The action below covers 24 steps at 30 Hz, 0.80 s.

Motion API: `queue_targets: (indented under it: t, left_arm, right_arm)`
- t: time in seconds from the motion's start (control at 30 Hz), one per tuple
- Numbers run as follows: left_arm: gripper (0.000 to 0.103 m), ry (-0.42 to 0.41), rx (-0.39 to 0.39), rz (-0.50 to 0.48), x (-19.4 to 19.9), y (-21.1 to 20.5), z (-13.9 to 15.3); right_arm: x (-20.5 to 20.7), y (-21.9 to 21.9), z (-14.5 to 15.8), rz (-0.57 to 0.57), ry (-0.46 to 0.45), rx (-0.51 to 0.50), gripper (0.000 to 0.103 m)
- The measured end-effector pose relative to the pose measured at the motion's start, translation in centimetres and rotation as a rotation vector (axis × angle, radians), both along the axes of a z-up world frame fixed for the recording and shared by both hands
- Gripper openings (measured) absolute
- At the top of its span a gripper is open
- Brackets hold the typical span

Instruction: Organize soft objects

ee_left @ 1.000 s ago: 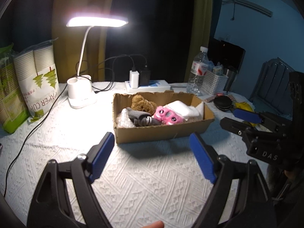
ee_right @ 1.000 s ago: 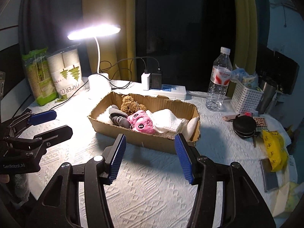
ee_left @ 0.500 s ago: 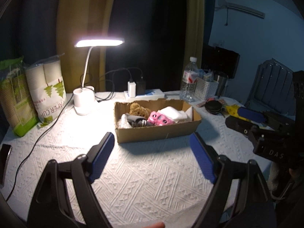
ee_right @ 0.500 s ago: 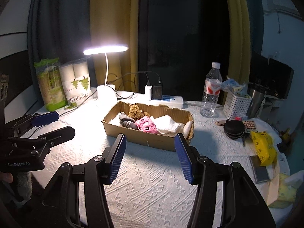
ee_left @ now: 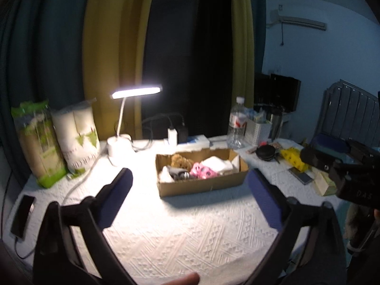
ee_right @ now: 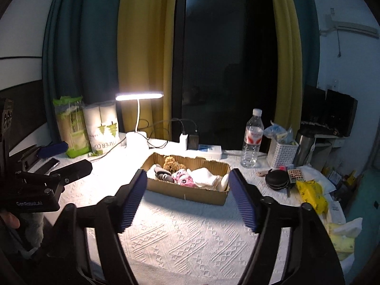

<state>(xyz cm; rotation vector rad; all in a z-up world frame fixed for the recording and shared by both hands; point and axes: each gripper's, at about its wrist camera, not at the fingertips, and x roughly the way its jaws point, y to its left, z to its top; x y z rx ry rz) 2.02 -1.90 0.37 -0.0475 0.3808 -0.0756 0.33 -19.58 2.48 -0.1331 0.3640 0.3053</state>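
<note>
A shallow cardboard box (ee_left: 201, 185) (ee_right: 190, 193) stands mid-table. In it lie a brown plush bear (ee_left: 181, 159) (ee_right: 171, 163), a grey soft item (ee_left: 177, 173) (ee_right: 162, 174), a pink plush (ee_left: 201, 171) (ee_right: 184, 178) and a white cloth (ee_left: 217, 163) (ee_right: 205, 177). My left gripper (ee_left: 190, 185) is open and empty, held back over the table's near side; it also shows in the right wrist view (ee_right: 66, 159). My right gripper (ee_right: 187, 187) is open and empty, also held back from the box; it also shows in the left wrist view (ee_left: 327, 152).
A lit desk lamp (ee_right: 136, 118), two paper-cup packs (ee_right: 102, 130), a power strip with chargers (ee_right: 201, 147), a water bottle (ee_right: 253, 140), a white basket (ee_right: 282, 152), a black case (ee_right: 276, 180), yellow packets (ee_right: 311, 196) and a phone (ee_left: 22, 212) ring the white tablecloth (ee_right: 190, 237).
Both grippers have drawn back and up from the box, so it looks smaller and farther away. Both stay open and empty. The box contents are unchanged.
</note>
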Motion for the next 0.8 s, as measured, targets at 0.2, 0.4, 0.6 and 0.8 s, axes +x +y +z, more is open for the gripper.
queue_targets:
  t: [0.2, 0.4, 0.6, 0.8]
  left_arm:
    - [0.102, -0.054, 0.004, 0.018, -1.3, 0.3, 1.8]
    - [0.102, -0.065, 0.002, 0.054, -1.8, 0.8, 2.7]
    - [0.102, -0.074, 0.015, 0.058, -2.0, 0.6, 2.9]
    - [0.102, -0.086, 0.025, 0.055, -2.3, 0.3, 3.1]
  right_arm:
    - [-1.3, -0.2, 1.6, -0.011, -0.039, 0.000, 0.083]
    - [-2.0, -0.5, 2.3, -0.017, -0.059, 0.003, 0.083]
    - [-2.0, -0.6, 2.2, -0.018, -0.058, -0.001, 0.083]
    - [-2.0, -0.7, 2.2, -0.021, -0.058, 0.000, 0.083]
